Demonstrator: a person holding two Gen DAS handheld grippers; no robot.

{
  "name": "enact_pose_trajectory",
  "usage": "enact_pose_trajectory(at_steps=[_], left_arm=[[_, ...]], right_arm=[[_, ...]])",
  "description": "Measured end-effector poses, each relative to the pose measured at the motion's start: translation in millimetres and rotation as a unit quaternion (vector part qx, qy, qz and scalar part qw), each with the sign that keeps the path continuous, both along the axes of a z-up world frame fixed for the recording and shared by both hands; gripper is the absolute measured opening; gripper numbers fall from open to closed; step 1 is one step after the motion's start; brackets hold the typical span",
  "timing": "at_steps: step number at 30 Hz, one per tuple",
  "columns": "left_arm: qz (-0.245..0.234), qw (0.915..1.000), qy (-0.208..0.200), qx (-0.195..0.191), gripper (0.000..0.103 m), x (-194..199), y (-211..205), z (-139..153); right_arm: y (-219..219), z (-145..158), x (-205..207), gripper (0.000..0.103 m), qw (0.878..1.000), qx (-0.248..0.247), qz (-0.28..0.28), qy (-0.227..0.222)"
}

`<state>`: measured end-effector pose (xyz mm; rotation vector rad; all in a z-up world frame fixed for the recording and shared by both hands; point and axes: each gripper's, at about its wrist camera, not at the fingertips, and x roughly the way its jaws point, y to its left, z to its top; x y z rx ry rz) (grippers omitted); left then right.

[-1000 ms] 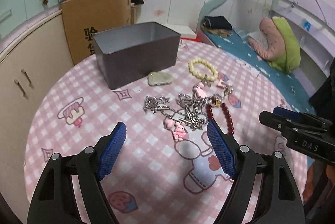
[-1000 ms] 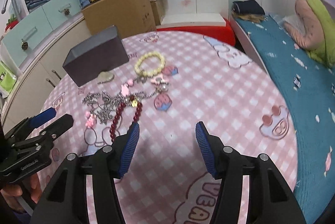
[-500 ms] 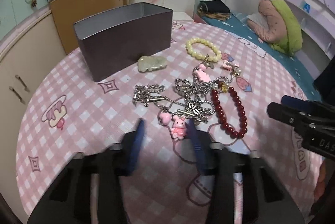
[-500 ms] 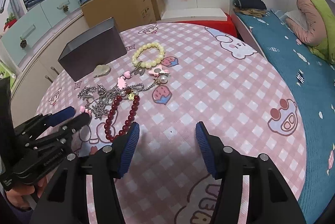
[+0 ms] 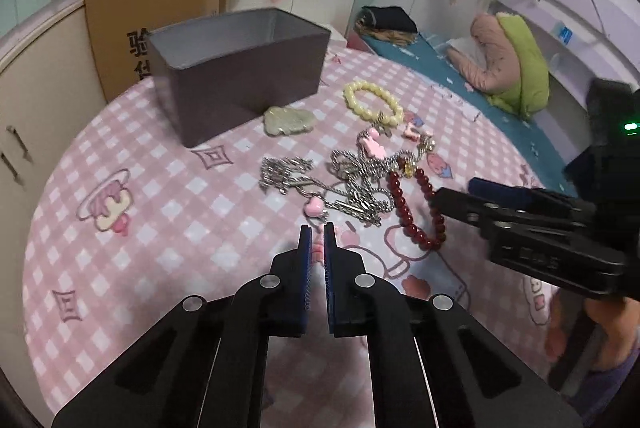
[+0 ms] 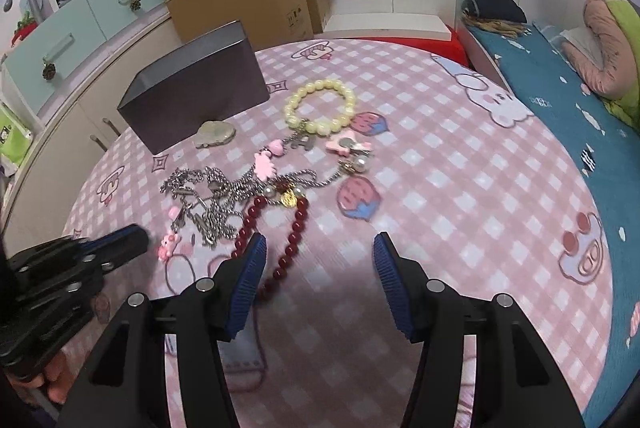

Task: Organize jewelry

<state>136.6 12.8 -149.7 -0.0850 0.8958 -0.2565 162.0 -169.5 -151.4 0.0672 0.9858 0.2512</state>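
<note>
Jewelry lies tangled on the pink checked tabletop (image 5: 160, 228): silver chains (image 5: 352, 187), a red bead bracelet (image 5: 416, 211), a yellow bead bracelet (image 5: 374, 103), a pale jade pendant (image 5: 288, 119) and a pink bunny charm (image 6: 168, 246). Behind them stands an open grey box (image 5: 240, 67). My left gripper (image 5: 318, 228) is at the near edge of the chains, its jaws drawn to a thin slit with the pink charm showing between the pads. My right gripper (image 6: 319, 242) is open, its left finger (image 6: 248, 268) over the near end of the red bracelet, nothing gripped.
A cardboard box (image 5: 152, 15) and pale cupboards (image 6: 80, 23) stand behind the table on the left. A bed with a teal cover (image 6: 560, 99) runs along the right side. A person's hand (image 6: 48, 384) shows at the lower left.
My left jaws went from wide open to almost together while the gripper came up to the pink charm. My right gripper drifted closer to the red bracelet, its opening unchanged.
</note>
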Motion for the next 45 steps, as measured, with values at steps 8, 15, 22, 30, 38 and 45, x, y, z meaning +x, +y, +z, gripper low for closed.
enact_pose_trajectory(at_steps=[8, 15, 22, 30, 38, 45], left_arm=[[-0.006, 0.9998, -0.018, -0.010, 0.005, -9, 12, 14], [-0.022, 0.9995, 0.009, -0.018, 0.008, 0, 0, -2], [-0.029, 0.9995, 0.014, 0.002, 0.009, 5, -11, -10], [-0.017, 0.9998, 0.005, 0.005, 0.059, 7, -14, -8], [-0.012, 0.9997, 0.017, 0.009, 0.058, 16, -17, -15], [-0.007, 0.9993, 0.013, 0.034, 0.030, 27, -15, -16]], right_arm=[[18, -5, 3, 0.035, 0.997, -0.072, 0.014, -0.011], [11, -4, -2, 0.007, 0.998, -0.064, 0.026, -0.008], [-10, -1, -13, 0.007, 0.999, -0.031, 0.019, -0.005], [-30, 15, -18, 0.007, 1.000, -0.001, 0.007, -0.019], [-30, 24, -17, 0.007, 0.999, 0.012, 0.013, -0.027], [-33, 27, -16, 0.007, 0.999, 0.018, 0.013, -0.028]])
